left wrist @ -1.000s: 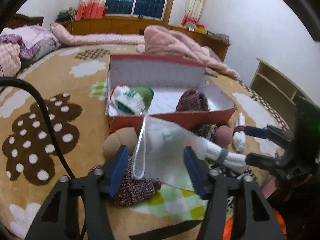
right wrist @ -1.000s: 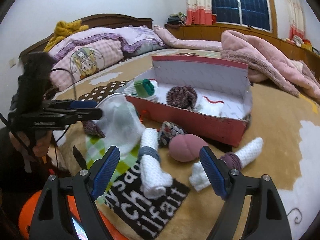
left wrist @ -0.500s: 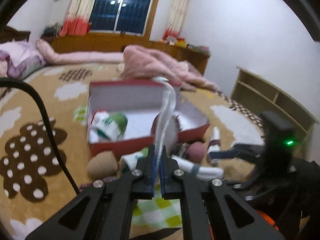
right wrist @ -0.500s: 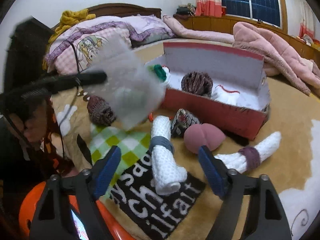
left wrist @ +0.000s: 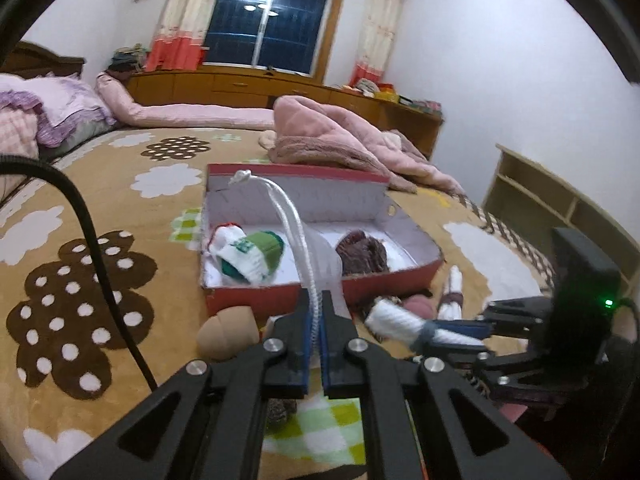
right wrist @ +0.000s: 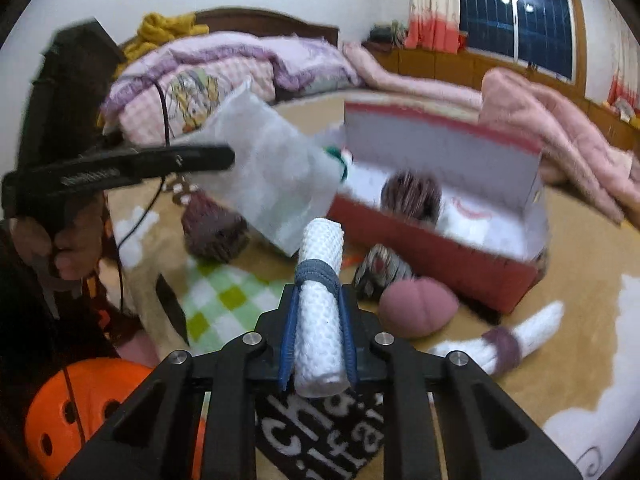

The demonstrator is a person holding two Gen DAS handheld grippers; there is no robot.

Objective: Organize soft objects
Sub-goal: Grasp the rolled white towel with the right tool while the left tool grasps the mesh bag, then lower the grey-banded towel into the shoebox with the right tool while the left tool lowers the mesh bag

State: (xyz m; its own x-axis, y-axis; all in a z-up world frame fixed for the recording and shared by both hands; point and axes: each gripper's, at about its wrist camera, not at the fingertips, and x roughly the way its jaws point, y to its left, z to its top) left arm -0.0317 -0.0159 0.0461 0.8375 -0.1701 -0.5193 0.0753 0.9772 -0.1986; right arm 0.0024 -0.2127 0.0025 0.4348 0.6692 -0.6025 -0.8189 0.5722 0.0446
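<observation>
The left gripper (left wrist: 316, 322) is clamped on a mesh bag (right wrist: 268, 184); the right gripper (right wrist: 318, 336) is clamped on a white roll (right wrist: 320, 304). Both should be carried to the box (left wrist: 280, 294) at 12 o'clock and released low inside.

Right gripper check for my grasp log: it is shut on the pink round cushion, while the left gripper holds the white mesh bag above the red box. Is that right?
Not quite. The right gripper is shut on the white rolled towel, as the right wrist view shows; the pink round cushion lies on the bed. The left gripper does hold the white mesh bag near the red box.
</observation>
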